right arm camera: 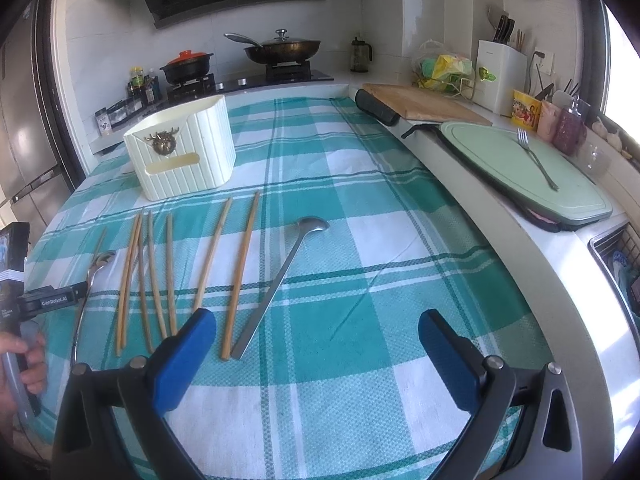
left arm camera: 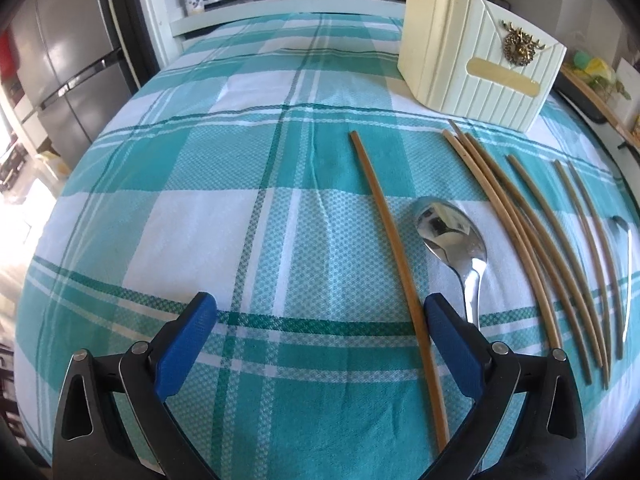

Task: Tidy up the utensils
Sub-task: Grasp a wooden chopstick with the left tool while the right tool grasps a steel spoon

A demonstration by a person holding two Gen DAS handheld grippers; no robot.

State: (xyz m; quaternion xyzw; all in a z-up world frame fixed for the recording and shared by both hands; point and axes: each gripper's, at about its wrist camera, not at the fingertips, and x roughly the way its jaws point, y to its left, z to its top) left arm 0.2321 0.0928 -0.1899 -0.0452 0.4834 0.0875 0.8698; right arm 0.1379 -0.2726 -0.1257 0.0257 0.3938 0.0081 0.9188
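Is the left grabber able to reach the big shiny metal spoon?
Probably yes. The left gripper is open, and the shiny metal spoon lies flat on the checked cloth just ahead, uncovered. One wooden chopstick lies beside it, apart, not across it.

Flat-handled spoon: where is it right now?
In the right wrist view, the flat-handled spoon lies on the checked cloth, just right of the rightmost chopstick, bowl toward the cream holder.

Lone chopstick (left arm camera: 396,256): near end hidden under left claw (left arm camera: 320,308). Far-right spoon (left arm camera: 624,248): bowl blurred at the frame edge. Holder (right arm camera: 180,148) interior not visible.
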